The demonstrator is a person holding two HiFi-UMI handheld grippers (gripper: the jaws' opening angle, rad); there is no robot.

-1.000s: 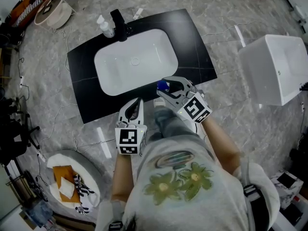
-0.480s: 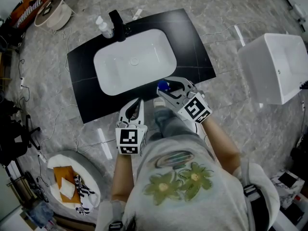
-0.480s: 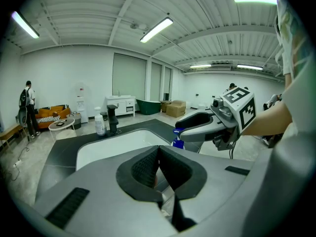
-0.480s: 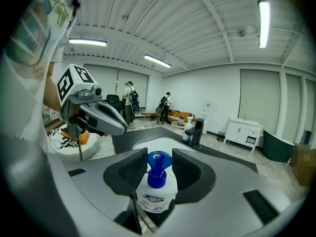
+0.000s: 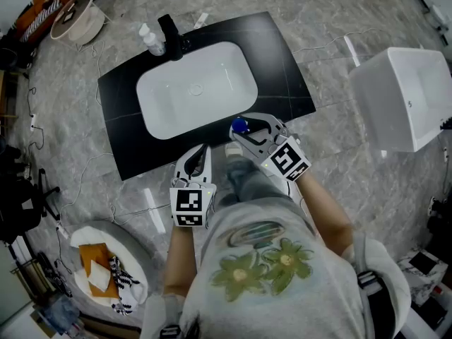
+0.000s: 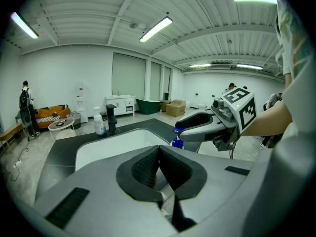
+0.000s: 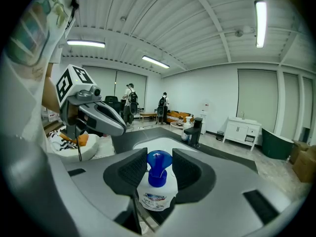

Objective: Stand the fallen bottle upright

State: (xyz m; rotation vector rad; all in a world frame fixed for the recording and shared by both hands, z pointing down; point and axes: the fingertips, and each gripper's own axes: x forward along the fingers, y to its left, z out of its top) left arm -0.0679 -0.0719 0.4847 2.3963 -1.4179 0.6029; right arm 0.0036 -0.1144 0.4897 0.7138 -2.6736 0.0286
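Note:
A white bottle [image 7: 157, 191] with a blue pump top [image 7: 159, 166] stands roughly upright between the pads of my right gripper [image 7: 159, 174], which is shut on it. In the head view this gripper [image 5: 244, 129] hovers over the front edge of the black counter [image 5: 282, 69], with only the bottle's blue top [image 5: 239, 125] showing. My left gripper [image 5: 201, 150] hangs just left of it, short of the counter, shut and empty; its pads meet at the tip [image 6: 159, 169]. The left gripper view shows the held bottle [image 6: 177, 141] under the right gripper's jaws.
A white basin [image 5: 196, 90] is set in the counter, with a black faucet [image 5: 173, 34] and a second pump bottle [image 5: 147, 39] at its far left corner. A white box [image 5: 402, 101] stands to the right. A round cushion with cloths [image 5: 99, 267] lies near left.

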